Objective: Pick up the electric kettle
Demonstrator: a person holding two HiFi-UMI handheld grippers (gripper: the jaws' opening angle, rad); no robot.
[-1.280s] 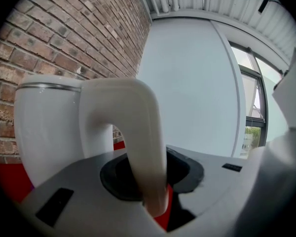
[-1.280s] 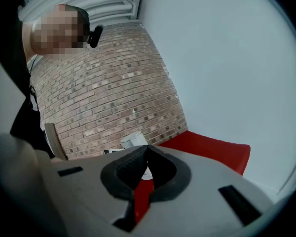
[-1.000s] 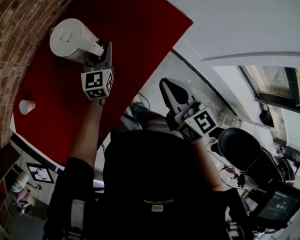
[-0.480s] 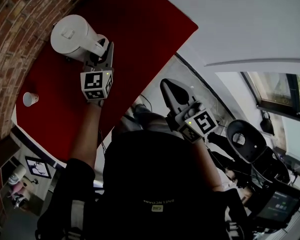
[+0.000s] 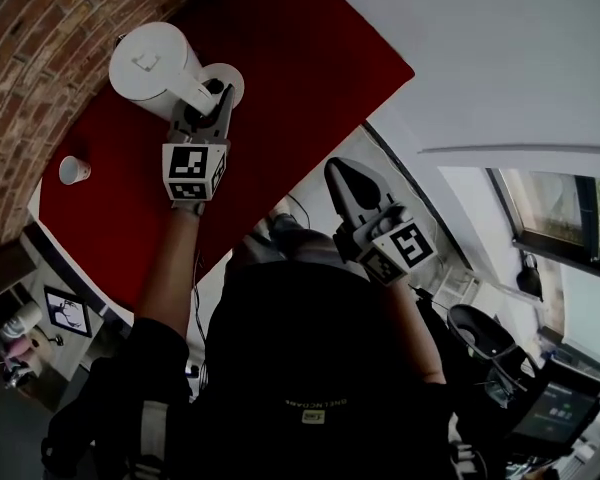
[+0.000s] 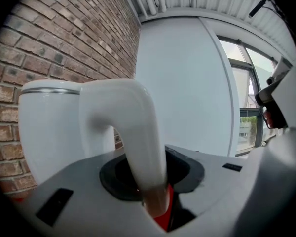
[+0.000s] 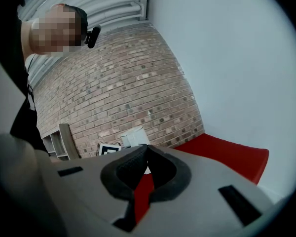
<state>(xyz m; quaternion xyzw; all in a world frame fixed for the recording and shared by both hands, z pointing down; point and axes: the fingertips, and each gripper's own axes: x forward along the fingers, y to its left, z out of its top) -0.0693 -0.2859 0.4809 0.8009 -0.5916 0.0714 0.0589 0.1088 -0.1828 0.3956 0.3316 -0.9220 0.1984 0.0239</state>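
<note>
Brick wall [image 5: 20, 88] runs along one side of the room and a plain white wall [image 5: 500, 48] along another, with a window [image 5: 565, 183] further round. Between them stands a red table [image 5: 290, 88], one long edge set against the brick.

A white electric kettle [image 5: 152, 63] is upright near that brick-side edge, toward the table's far end, lid on and its curved handle [image 6: 133, 127] turned away from the brick. The left gripper [image 5: 208, 108] reaches in from the table's opposite long edge, pointing almost level, and its jaws are clamped on the lower part of the handle, which passes straight between the dark pads. Whether the kettle's foot touches the table cannot be told.

The right gripper [image 5: 352, 183] is held off the table, beyond its near long edge and well apart from the kettle; its jaw tips meet, with nothing between them.

A round white disc [image 5: 232, 74] lies on the table just beside the kettle, below the handle. A small white cup [image 5: 74, 170] stands alone by the brick-side edge, nearer the person.
</note>
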